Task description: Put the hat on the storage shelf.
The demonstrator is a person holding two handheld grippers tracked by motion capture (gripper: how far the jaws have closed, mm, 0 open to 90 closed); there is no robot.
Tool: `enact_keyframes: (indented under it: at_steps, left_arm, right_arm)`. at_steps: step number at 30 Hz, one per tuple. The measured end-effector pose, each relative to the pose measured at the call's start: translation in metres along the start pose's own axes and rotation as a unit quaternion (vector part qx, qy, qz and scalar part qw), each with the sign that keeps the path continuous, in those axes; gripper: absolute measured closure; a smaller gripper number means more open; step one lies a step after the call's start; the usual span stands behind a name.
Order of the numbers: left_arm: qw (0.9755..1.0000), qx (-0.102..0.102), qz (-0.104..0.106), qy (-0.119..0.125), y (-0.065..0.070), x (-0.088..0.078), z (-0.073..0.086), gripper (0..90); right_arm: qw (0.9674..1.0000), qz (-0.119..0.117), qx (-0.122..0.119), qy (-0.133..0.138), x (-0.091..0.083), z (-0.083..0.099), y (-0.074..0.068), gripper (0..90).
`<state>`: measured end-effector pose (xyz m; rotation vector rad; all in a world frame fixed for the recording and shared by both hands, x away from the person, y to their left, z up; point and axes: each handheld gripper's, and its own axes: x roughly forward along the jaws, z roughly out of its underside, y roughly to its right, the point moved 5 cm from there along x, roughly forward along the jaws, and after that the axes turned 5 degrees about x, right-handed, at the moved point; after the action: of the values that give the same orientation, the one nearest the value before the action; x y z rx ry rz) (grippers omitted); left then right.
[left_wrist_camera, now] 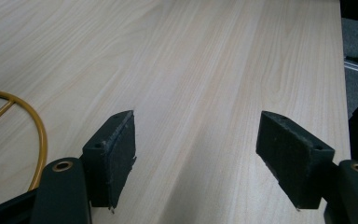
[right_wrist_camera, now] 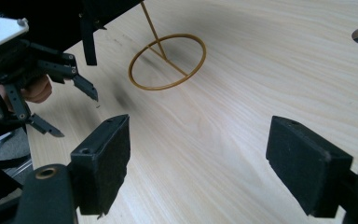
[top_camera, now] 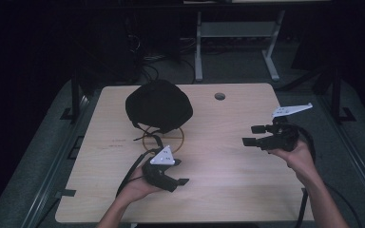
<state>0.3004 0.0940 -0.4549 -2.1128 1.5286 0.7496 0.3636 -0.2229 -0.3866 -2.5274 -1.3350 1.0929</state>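
The person is holding the left gripper (top_camera: 180, 172) low over the near part of the wooden table (top_camera: 228, 190), its jaws standing wide apart with nothing between them. The yellow wire stand (top_camera: 164, 138), a thin ring base with a spoke across it, is lying just beyond that gripper, at about twelve o'clock from it. A black cap (top_camera: 158, 105), soft and dome-shaped, is sitting on top of the stand, toward eleven o'clock.

The right gripper (top_camera: 249, 135) is hovering well off at three o'clock from the stand, jaws also spread and empty. In the right gripper view its pads (right_wrist_camera: 105, 163) are looking dark, foamy and blocky, and the ring (right_wrist_camera: 168, 60) is lying ahead at eleven o'clock. The table is showing pale, fine-grained wood with a round hole (top_camera: 220, 96) near its far edge.
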Motion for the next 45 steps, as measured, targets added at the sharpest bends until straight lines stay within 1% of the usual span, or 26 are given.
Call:
enact_keyframes:
  at_steps: [2, 5, 11, 13, 24, 27, 32, 35, 41, 45]
  left_arm:
    - [1.0, 0.002, -0.001, 0.0, 0.0, 0.0, 0.0, 28.3]
    - [1.0, -0.004, -0.002, 0.002, 0.0, 0.0, 0.0, 28.2]
    - [1.0, 0.001, -0.006, 0.002, 0.0, 0.0, 0.0, 28.3]
    - [1.0, -0.003, -0.006, 0.003, 0.0, 0.0, 0.0, 28.3]
    - [1.0, -0.002, -0.007, 0.003, -0.002, 0.0, 0.001, 28.2]
    - [1.0, -0.005, -0.007, 0.003, -0.002, 0.0, 0.001, 28.3]
    - [1.0, -0.005, -0.007, 0.001, -0.002, 0.0, 0.002, 28.3]
    - [0.9999, -0.006, -0.008, 0.005, -0.003, -0.001, 0.002, 28.2]
    - [0.9999, -0.007, -0.008, 0.006, -0.003, -0.001, 0.002, 28.2]
    - [0.9999, -0.007, -0.008, 0.007, -0.003, 0.0, 0.001, 28.3]
  right_arm:
    - [1.0, 0.0, 0.001, 0.0, 0.0, 0.004, 0.001, 21.2]
    - [1.0, 0.002, 0.003, -0.003, 0.0, 0.013, 0.002, 20.8]
    - [0.9999, 0.002, 0.012, -0.005, 0.0, 0.029, 0.005, 20.7]
    - [0.9999, 0.001, 0.015, -0.007, 0.0, 0.034, 0.006, 20.6]
    - [0.9996, 0.0, 0.028, -0.006, 0.001, 0.062, 0.011, 20.5]
    - [0.9995, 0.0, 0.03, -0.007, 0.003, 0.07, 0.011, 20.5]
    - [0.9995, 0.004, 0.026, -0.015, 0.007, 0.081, 0.01, 20.5]
    - [0.9995, 0.003, 0.026, -0.018, 0.008, 0.087, 0.009, 20.4]
    - [0.9994, 0.008, 0.029, -0.015, 0.006, 0.101, 0.009, 20.3]
    - [0.9993, 0.008, 0.035, -0.012, 0.007, 0.109, 0.009, 20.3]
